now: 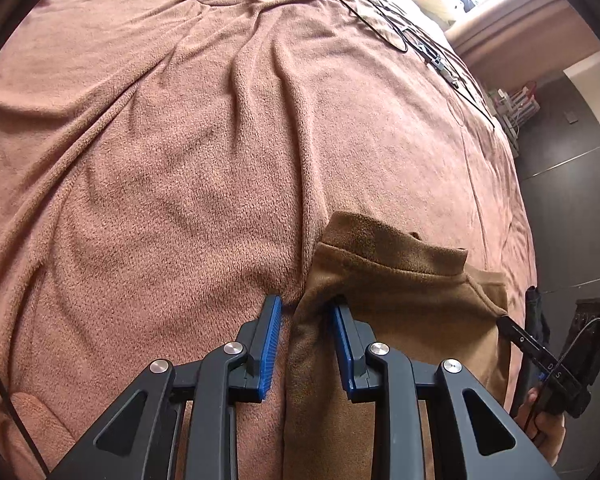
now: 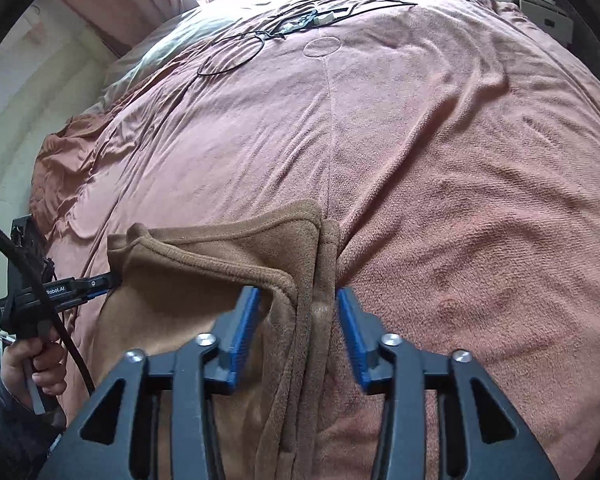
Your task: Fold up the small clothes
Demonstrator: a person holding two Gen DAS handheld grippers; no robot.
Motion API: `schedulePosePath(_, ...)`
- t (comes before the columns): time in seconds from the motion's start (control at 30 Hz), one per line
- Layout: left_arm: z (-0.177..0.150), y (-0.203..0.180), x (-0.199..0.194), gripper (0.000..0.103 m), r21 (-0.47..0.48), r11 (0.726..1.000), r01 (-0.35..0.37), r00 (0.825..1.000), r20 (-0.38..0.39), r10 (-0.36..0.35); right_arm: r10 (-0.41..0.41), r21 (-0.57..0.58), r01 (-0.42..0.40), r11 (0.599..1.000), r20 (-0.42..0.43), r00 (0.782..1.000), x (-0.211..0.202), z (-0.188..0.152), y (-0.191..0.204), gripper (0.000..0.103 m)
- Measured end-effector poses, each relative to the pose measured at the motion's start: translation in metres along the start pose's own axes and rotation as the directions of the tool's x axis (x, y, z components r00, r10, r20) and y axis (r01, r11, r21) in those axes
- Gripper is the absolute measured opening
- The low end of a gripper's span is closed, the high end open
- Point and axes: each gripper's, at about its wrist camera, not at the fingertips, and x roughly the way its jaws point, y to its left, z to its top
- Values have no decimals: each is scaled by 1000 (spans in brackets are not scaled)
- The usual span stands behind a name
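A brown fleece garment [image 1: 400,292] lies partly folded on a pink blanket [image 1: 160,152] that covers a bed, close to the bed's near edge. In the left wrist view its ribbed collar or hem stands up in a ridge along the far side, and a thick fold of the cloth runs toward the camera between the fingers of the left gripper [image 1: 306,332]. The jaws there stand apart, with the fold passing through the gap; the right blue pad [image 1: 342,340] touches the cloth, while the left pad sits over the blanket just beside the fold. The cloth is not pinched.

In the right wrist view the garment [image 2: 220,252] shows stacked layers with a stitched hem curving across the top, and several edges bunch into a narrow vertical band. That band runs between the fingers of the right gripper [image 2: 296,320], whose jaws are also spread wide, each blue pad [image 2: 244,320] standing a little off the cloth on either side.

Each view catches the other tool at the far side of the garment: the right gripper [image 1: 540,352] at the garment's right edge, held in a hand [image 1: 540,428], and the left gripper [image 2: 76,286] touching the garment's left edge, also held in a hand [image 2: 32,364].

A thin black cable [image 2: 236,54] lies looped on the blanket near the bed's far edge.
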Motion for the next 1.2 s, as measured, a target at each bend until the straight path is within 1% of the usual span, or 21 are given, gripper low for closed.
schedulePosePath(0.03,-1,-2,-2,29,12,1000,-9,1000,0,9,7,-7,-7,1000,5,1000,-6,-4,2,63)
schedulePosePath(0.07,-3,-2,-4,29,18,1000,-10,1000,-4,10,11,-12,-11,1000,4,1000,-9,-7,1,63)
schedulePosePath(0.17,-14,-1,-7,29,16,1000,21,999,-38,-20,11,-28,-12,1000,-37,999,-13,-22,2,63)
schedulePosePath(0.3,-35,0,-17,32,38,999,28,999,-36,-26,-37,-61,31,998,-101,994,-12,-44,7,63)
schedulePosePath(0.37,-46,1,-24,32,43,999,30,999,-32,-29,-46,-66,38,997,-129,991,-12,-56,10,63)
schedulePosePath(0.43,-57,2,-30,33,48,998,38,999,-36,-36,-56,-70,47,996,-124,991,-18,-66,10,63)
schedulePosePath(0.53,-78,3,-34,33,57,997,50,997,-62,-47,-101,-74,93,993,-128,987,-26,-77,9,63)
schedulePosePath(0.6,-92,2,-35,33,76,996,48,997,-66,-43,-123,-71,114,991,-139,983,-30,-85,8,56)
schedulePosePath(0.73,-114,7,-40,33,90,996,25,999,-48,-21,-164,-62,157,986,-121,979,-42,-95,7,55)
schedulePosePath(0.8,-118,11,-44,33,80,997,17,1000,-27,-15,-179,-55,173,983,-113,977,-49,-100,9,55)
schedulePosePath(0.87,-124,14,-47,32,68,997,18,1000,-25,-17,-194,-61,189,980,-106,975,-57,-106,15,55)
schedulePosePath(0.9,-127,14,-49,33,68,998,17,1000,-26,-15,-187,-55,182,982,-105,977,-62,-109,17,55)
schedulePosePath(0.93,-131,13,-51,33,72,997,18,999,-29,-16,-160,-42,156,987,-106,981,-67,-114,17,55)
schedulePosePath(1.0,-139,13,-53,33,77,997,29,999,-42,-25,-79,-17,78,997,-106,991,-74,-120,16,55)
schedulePosePath(1.03,-142,14,-54,33,75,996,38,998,-46,-35,-52,-14,50,999,-108,993,-77,-123,17,55)
schedulePosePath(1.2,-157,17,-58,32,54,996,74,996,-50,-71,-49,-45,44,998,-128,991,-83,-142,17,55)
